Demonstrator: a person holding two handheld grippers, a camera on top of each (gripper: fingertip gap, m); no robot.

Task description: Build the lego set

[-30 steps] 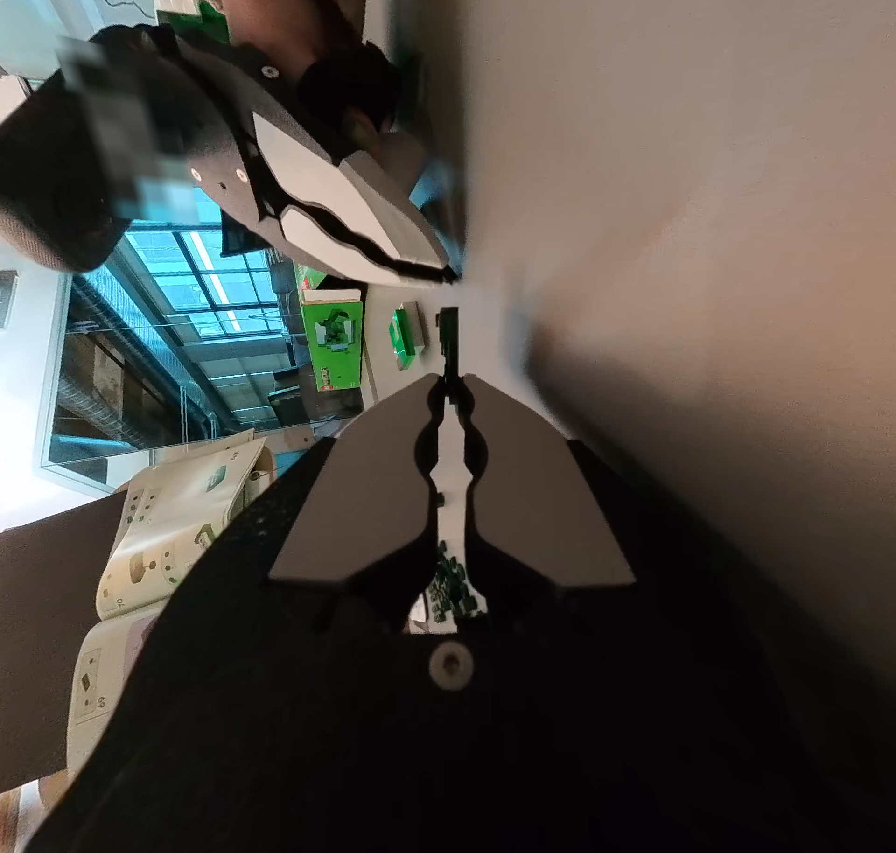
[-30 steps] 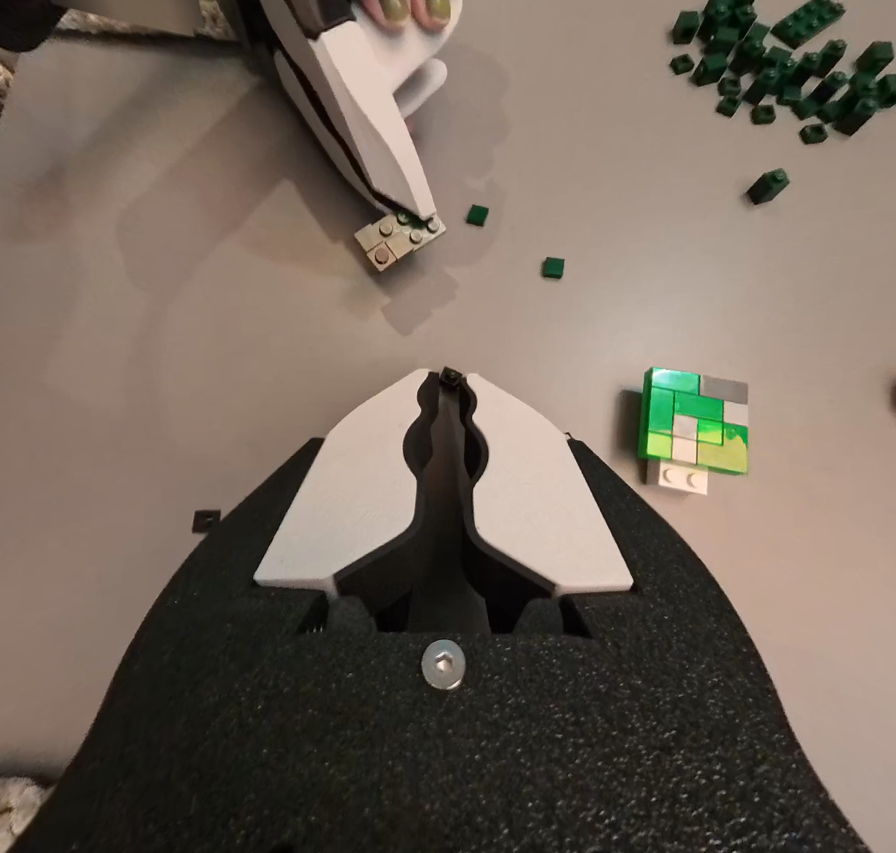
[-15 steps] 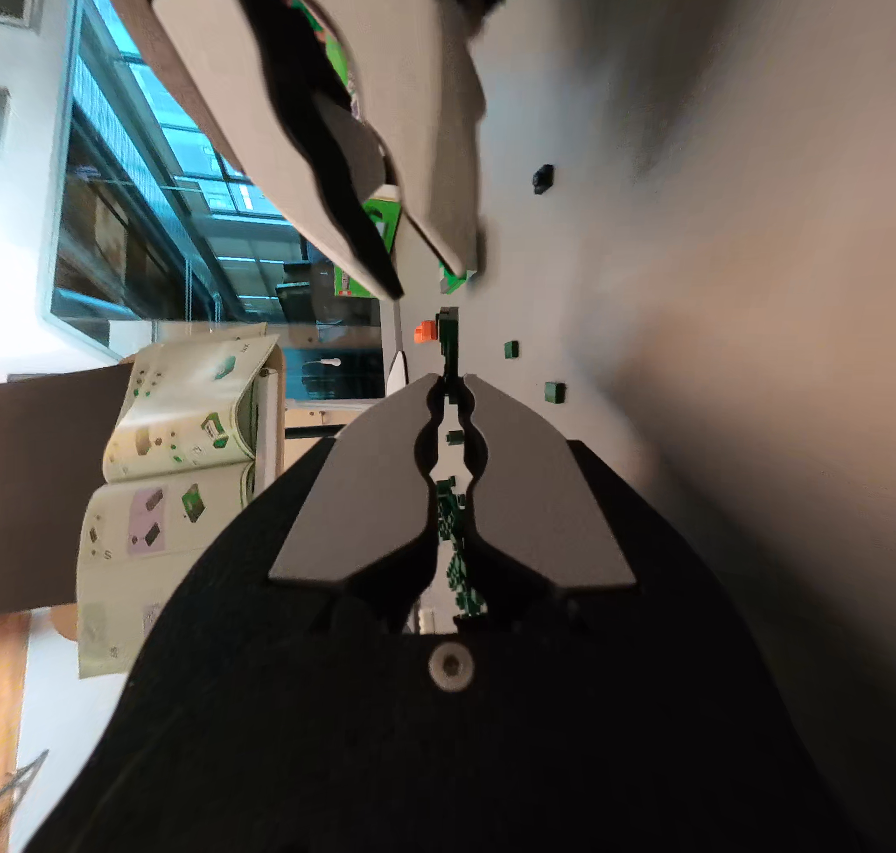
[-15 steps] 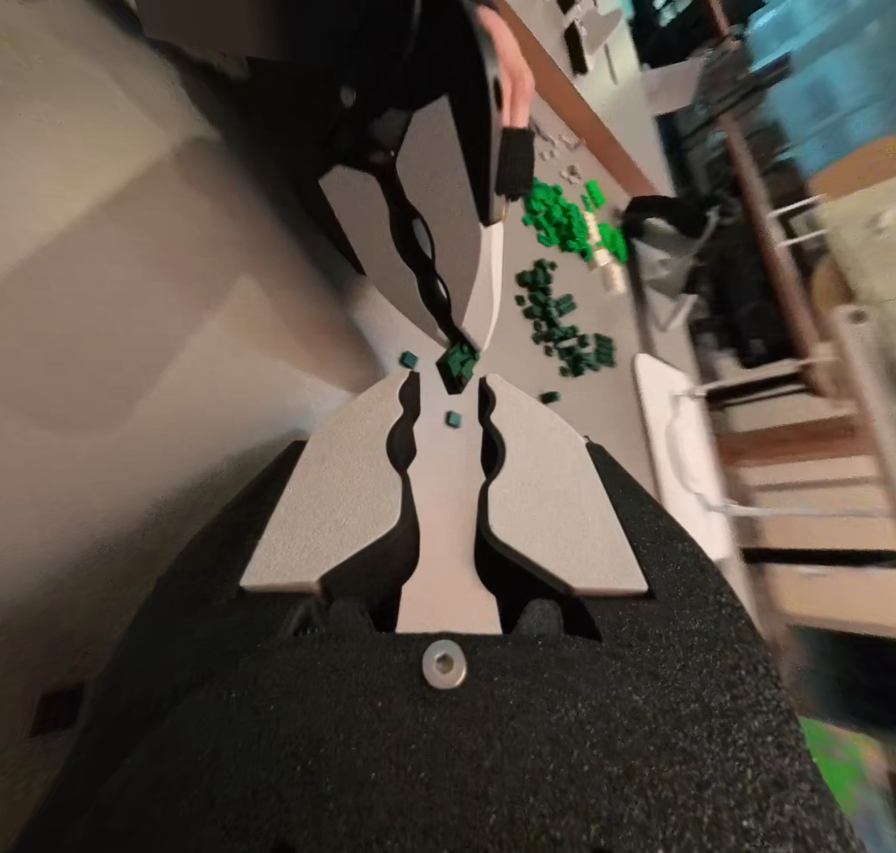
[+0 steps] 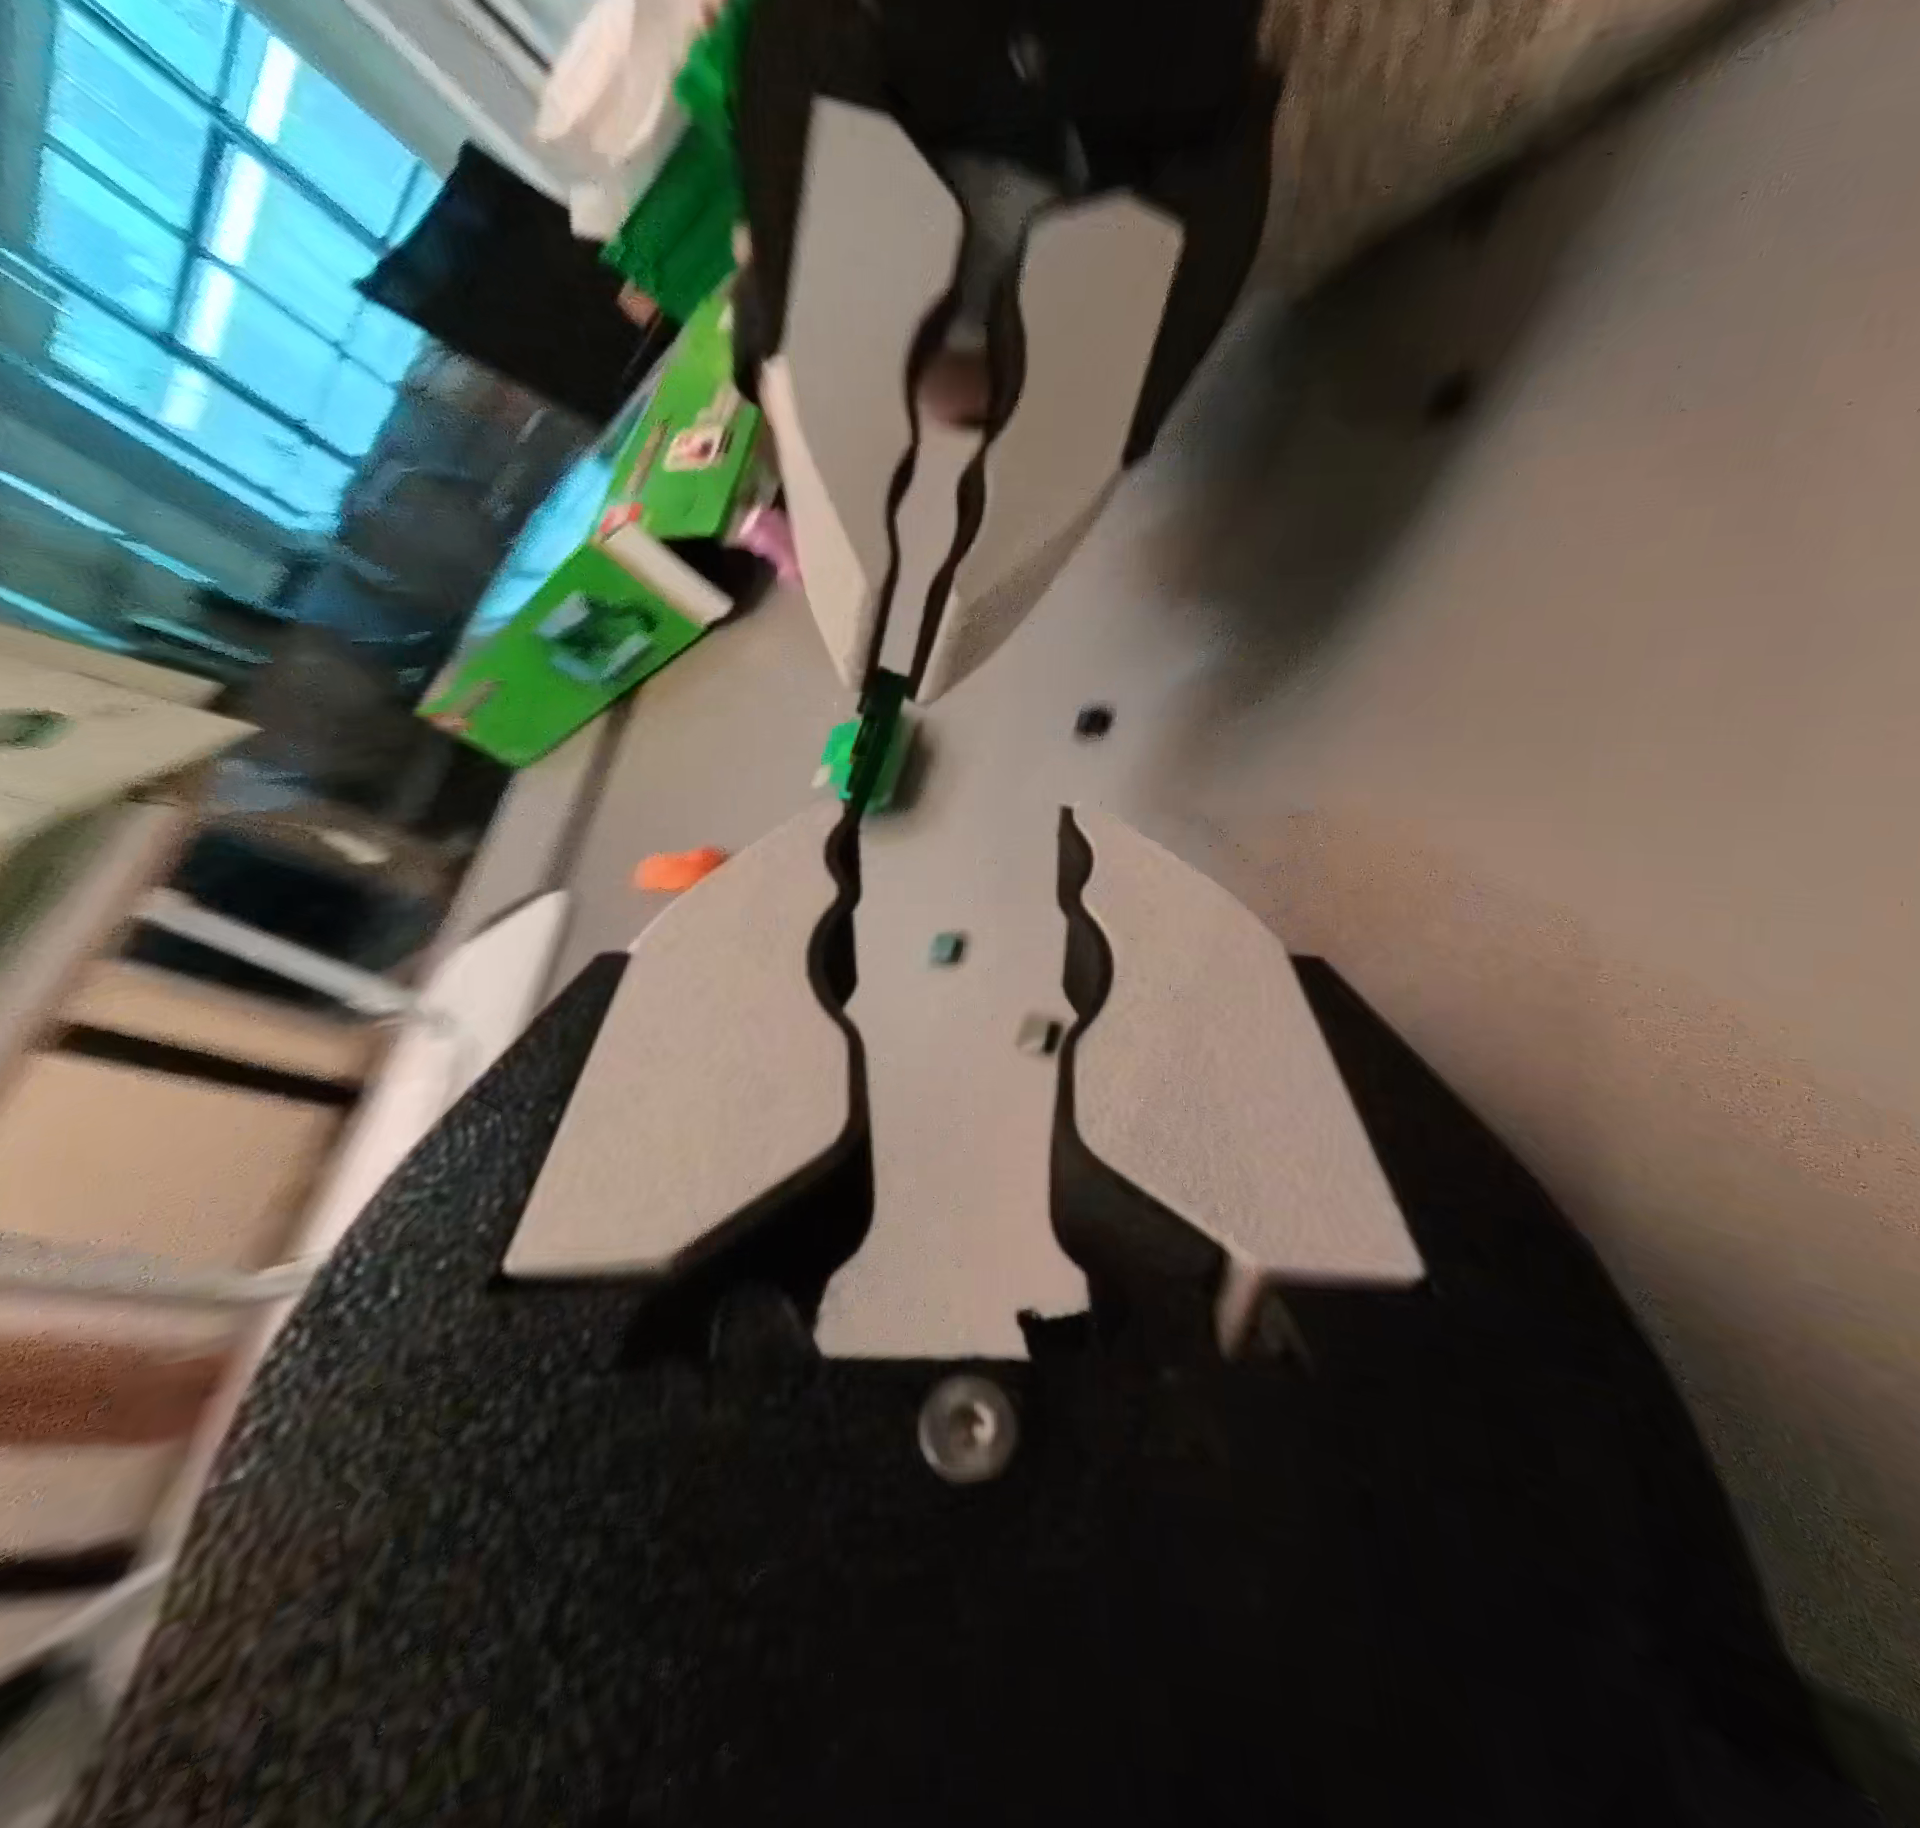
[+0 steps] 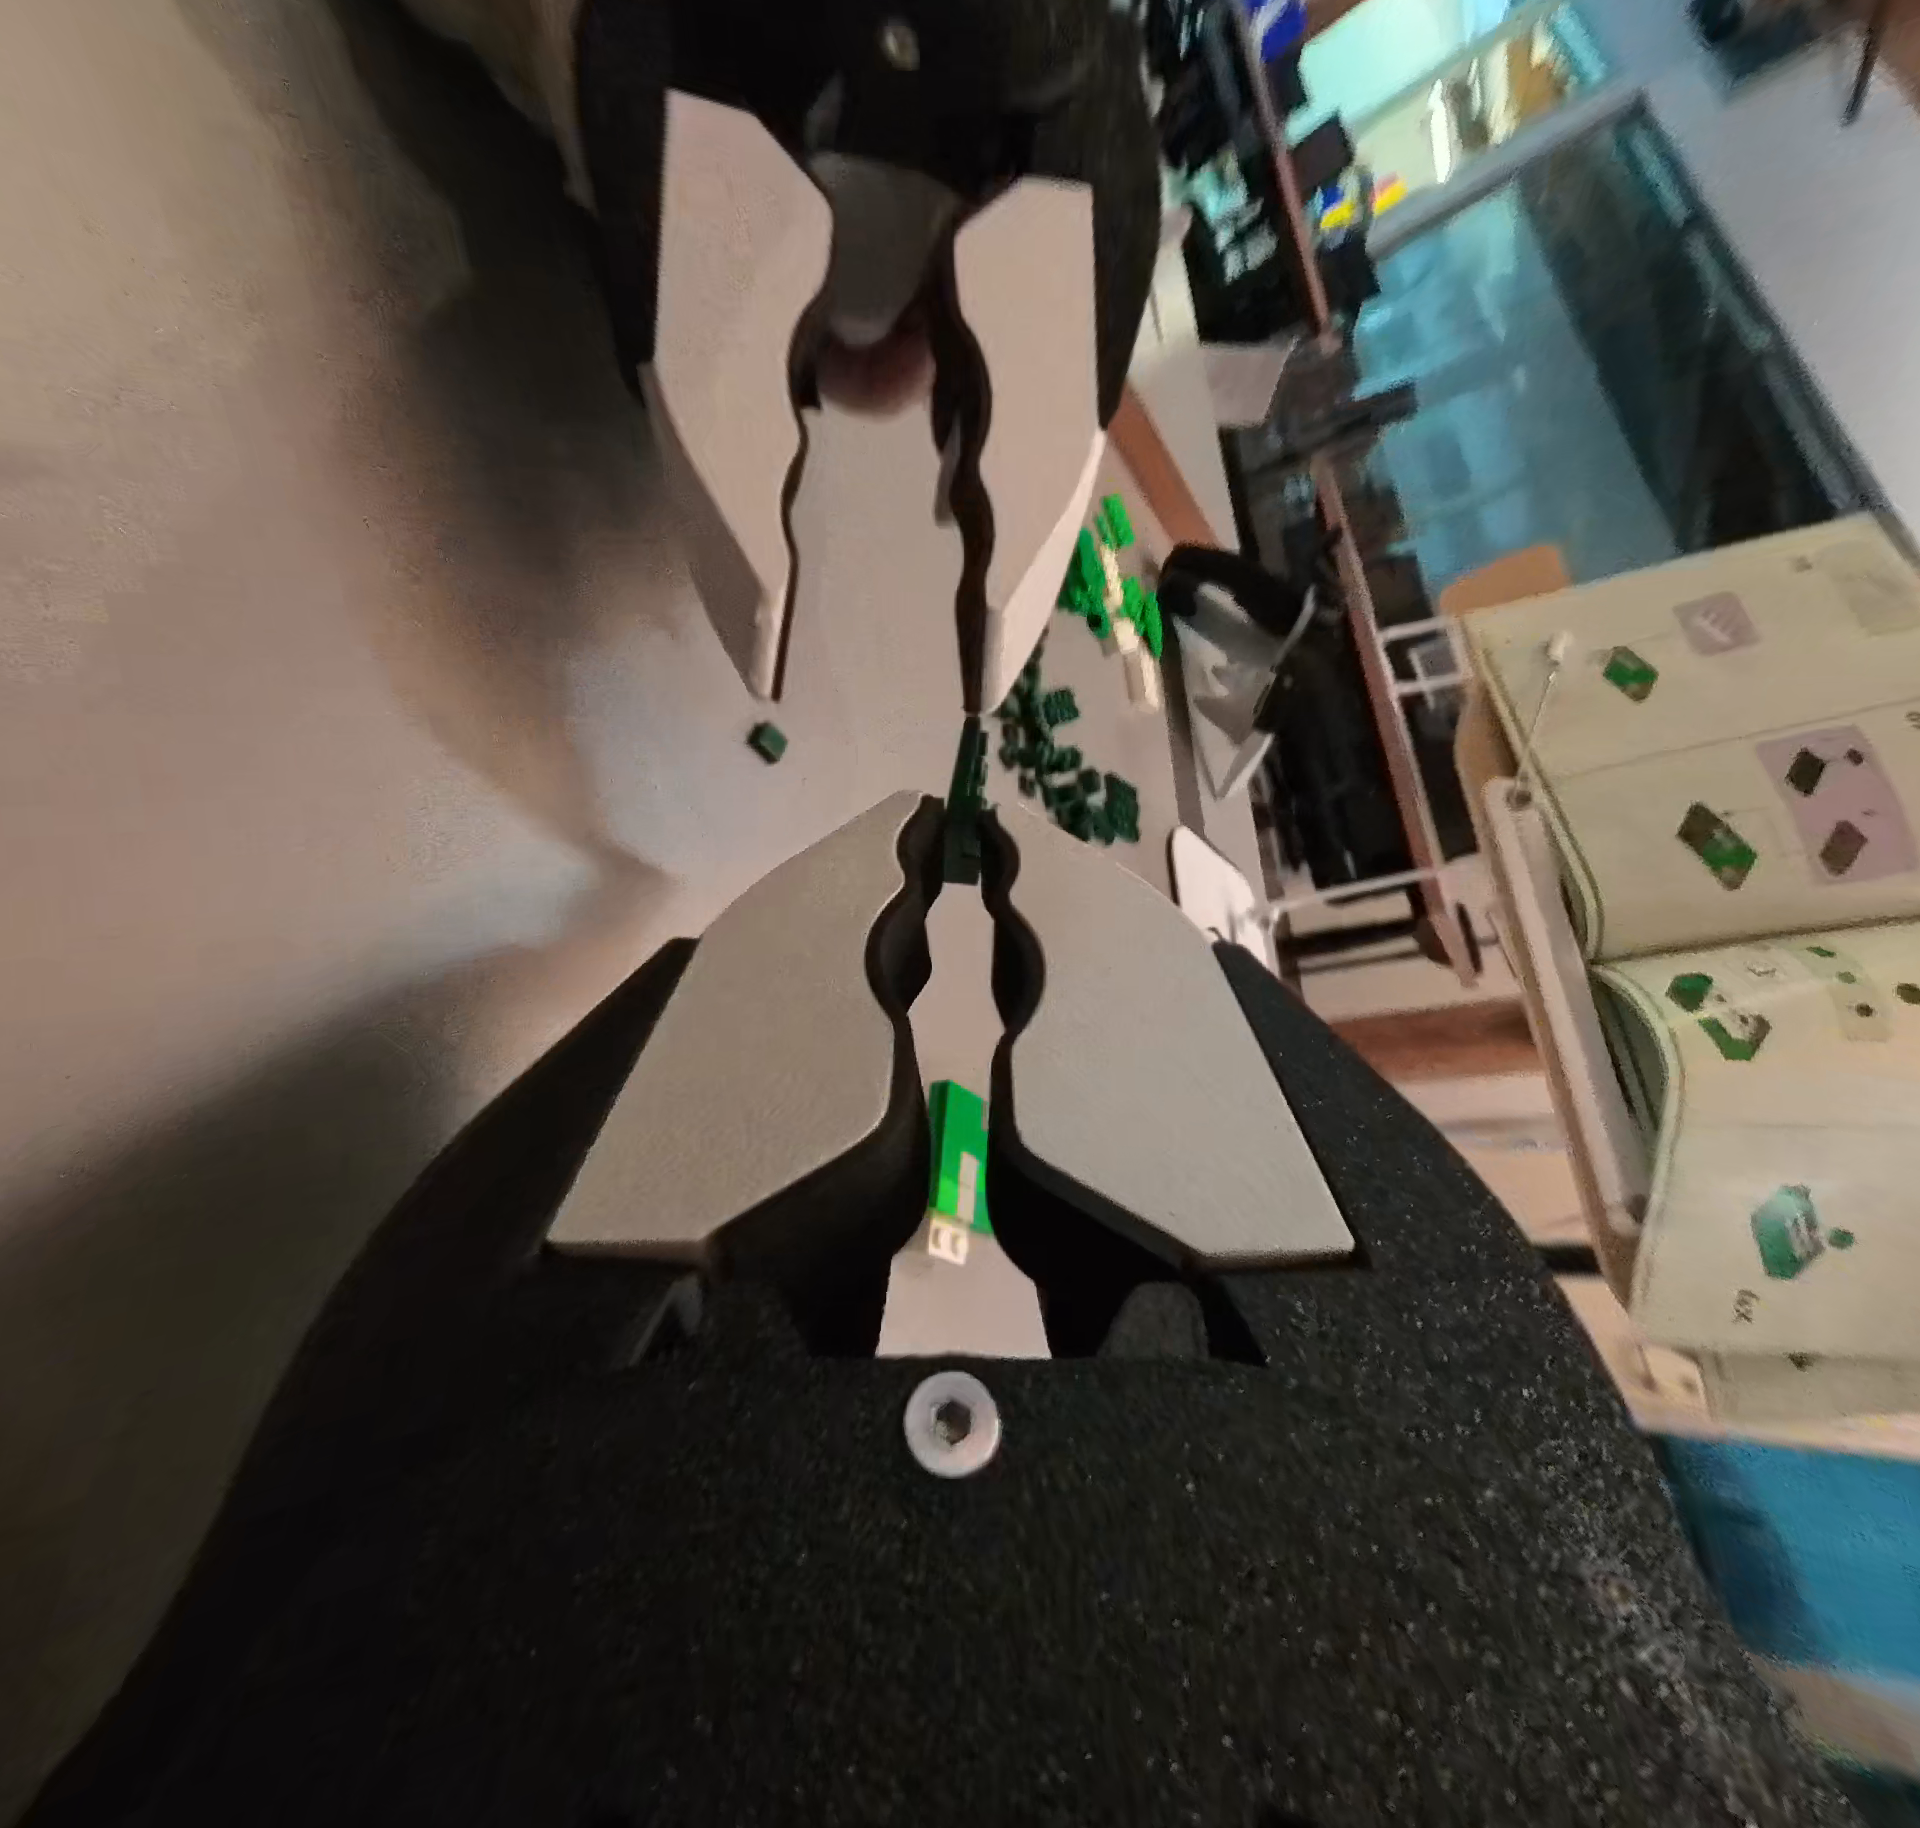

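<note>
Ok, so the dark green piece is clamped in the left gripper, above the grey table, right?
No, the right gripper clamps the dark green piece above the grey table, as the right wrist view shows. The left gripper is open.

A pale grey table (image 6: 312,635) is carrying everything here. A heap of dark green bricks (image 6: 1060,770) is lying on its far right part, with brighter green bricks (image 6: 1112,573) sitting beyond them. A small built green tile block (image 6: 956,1170) is resting near the middle. A green box (image 5: 582,646) and what may be an orange piece (image 5: 675,869), blurred, are lying farther off.
</note>
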